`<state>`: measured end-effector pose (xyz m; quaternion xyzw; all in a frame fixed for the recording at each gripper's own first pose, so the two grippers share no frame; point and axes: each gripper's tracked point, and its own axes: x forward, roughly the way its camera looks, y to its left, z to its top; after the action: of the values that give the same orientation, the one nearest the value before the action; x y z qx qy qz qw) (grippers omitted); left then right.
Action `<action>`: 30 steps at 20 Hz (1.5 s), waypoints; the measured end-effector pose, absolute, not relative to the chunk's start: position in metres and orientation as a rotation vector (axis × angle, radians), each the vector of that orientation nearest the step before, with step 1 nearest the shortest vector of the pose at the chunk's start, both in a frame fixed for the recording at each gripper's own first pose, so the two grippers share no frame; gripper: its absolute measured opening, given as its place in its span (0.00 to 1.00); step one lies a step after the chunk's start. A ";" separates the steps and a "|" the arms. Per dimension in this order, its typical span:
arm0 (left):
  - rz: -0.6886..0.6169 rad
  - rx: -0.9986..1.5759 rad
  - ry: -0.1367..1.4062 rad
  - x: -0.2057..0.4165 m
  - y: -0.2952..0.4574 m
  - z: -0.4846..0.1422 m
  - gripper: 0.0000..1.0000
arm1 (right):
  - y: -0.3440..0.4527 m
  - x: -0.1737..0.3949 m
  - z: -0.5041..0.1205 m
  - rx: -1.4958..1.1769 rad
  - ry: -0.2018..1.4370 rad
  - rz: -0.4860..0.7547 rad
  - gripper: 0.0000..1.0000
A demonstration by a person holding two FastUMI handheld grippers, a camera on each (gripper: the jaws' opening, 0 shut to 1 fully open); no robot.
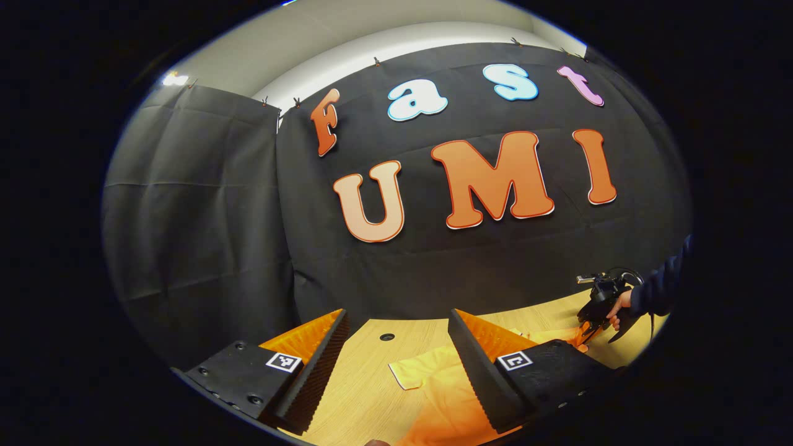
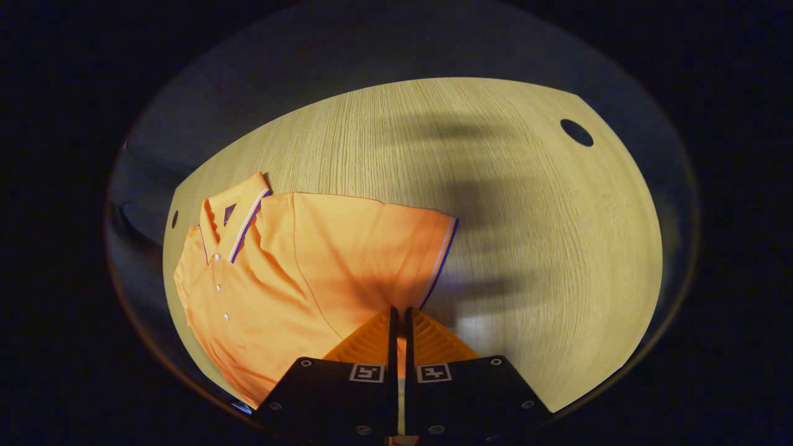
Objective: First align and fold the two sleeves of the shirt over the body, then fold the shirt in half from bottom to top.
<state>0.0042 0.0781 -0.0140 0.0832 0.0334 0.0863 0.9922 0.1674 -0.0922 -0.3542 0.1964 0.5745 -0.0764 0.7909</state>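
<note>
An orange polo shirt (image 2: pixel 279 279) lies flat on the wooden table (image 2: pixel 526 248), collar (image 2: pixel 232 217) to the left in the right gripper view. Its sleeve (image 2: pixel 384 248), with a striped cuff, stretches out to the right. My right gripper (image 2: pixel 400 316) is shut on the sleeve's lower edge near the cuff. In the left gripper view my left gripper (image 1: pixel 398 314) hangs open above the table, nothing between its fingers, with the shirt (image 1: pixel 433 378) below and beyond it. Far right there, the right gripper (image 1: pixel 591 322), held by a hand (image 1: pixel 619 306), pinches the orange fabric.
The black cloth wall (image 1: pixel 204 217) stands close behind the table's far edge. A round cable hole (image 1: pixel 387 337) lies ahead of the left gripper. Another hole (image 2: pixel 576 132) sits near a table corner, and bare wood (image 2: pixel 495 186) spreads right of the sleeve.
</note>
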 end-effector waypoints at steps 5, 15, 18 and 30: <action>0.163 0.144 0.082 0.009 0.082 -0.020 0.99 | -0.074 0.188 -0.320 0.441 1.127 -0.111 0.05; 0.198 0.092 0.104 0.006 0.108 -0.034 0.99 | 0.011 0.213 -0.286 0.340 1.065 0.087 0.05; 0.213 0.071 0.117 0.008 0.121 -0.042 0.99 | 0.040 0.214 -0.271 0.441 1.057 0.174 0.18; 0.044 0.039 0.300 0.099 0.181 -0.116 0.99 | 0.001 0.192 -0.207 0.345 0.821 -0.079 0.82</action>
<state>0.0989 0.1807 -0.1158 0.0196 0.1495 0.0219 0.9883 0.1921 0.0006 -0.2073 0.1668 0.3968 -0.0383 0.9018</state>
